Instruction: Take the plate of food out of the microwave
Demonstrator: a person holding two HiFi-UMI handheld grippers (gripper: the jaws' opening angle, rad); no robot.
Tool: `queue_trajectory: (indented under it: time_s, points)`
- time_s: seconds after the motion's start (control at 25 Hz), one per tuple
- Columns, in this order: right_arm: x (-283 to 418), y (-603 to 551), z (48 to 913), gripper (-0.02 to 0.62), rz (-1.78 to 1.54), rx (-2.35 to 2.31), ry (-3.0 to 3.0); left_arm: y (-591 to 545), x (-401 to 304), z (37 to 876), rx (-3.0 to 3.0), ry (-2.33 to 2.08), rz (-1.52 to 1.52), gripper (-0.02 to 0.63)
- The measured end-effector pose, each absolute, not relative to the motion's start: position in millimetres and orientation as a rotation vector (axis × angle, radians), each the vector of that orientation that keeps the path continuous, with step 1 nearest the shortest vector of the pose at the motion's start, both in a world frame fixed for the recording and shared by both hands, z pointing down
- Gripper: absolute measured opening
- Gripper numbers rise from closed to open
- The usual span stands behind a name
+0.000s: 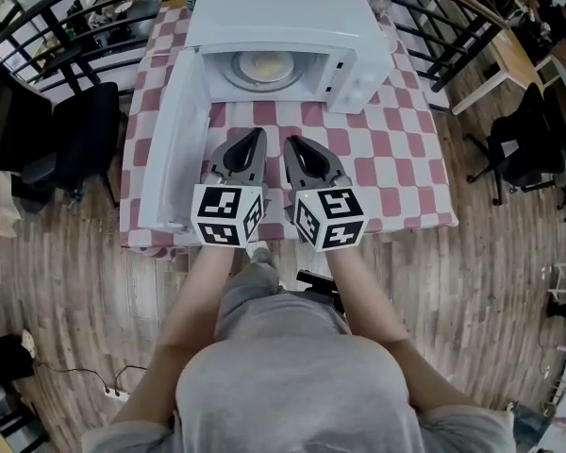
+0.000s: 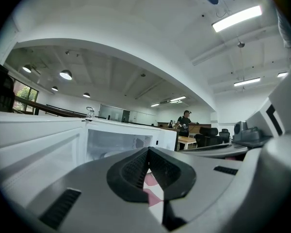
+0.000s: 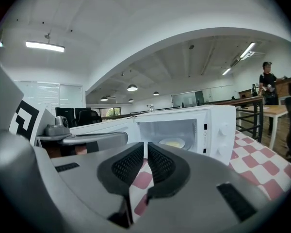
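Observation:
A white microwave [image 1: 292, 12] stands at the far side of the checked table, its door [image 1: 174, 144] swung open to the left. Inside it lies a pale plate of food [image 1: 265, 66], also showing in the right gripper view as the plate [image 3: 173, 142]. My left gripper [image 1: 258, 134] and right gripper [image 1: 291, 143] hover side by side over the table's near half, short of the microwave's mouth. Both are shut with nothing between the jaws. In the left gripper view the gripper [image 2: 148, 152] points at the open cavity [image 2: 117, 144].
The red-and-white checked tablecloth [image 1: 396, 159] covers the table. A black railing [image 1: 453, 26] runs behind it. Black chairs stand at the left [image 1: 85, 125] and right [image 1: 533, 144]. A person [image 3: 268, 81] stands far off by a desk.

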State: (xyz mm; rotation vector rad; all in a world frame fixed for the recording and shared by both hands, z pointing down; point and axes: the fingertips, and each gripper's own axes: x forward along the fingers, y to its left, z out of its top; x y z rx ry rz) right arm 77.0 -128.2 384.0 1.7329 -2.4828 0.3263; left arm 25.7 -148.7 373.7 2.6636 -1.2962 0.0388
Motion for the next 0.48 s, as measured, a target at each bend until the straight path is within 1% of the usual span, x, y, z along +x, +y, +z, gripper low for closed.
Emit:
queue_trajectory:
  time_s: [0.4,0.44,0.48]
  points:
    - [84,-162,387,0.033,0.349,1.732,-2.537,-181,29,377,2.659,-1.295,0.039,0.002]
    - [84,-165,386,0.061,0.358,1.733,-2.553,-184,29,377,2.656,-1.296,0.036,0.002]
    - [84,-169,386,0.127,0.377,1.735,-2.566,-187,28,377,2.652,-1.298,0.032,0.002]
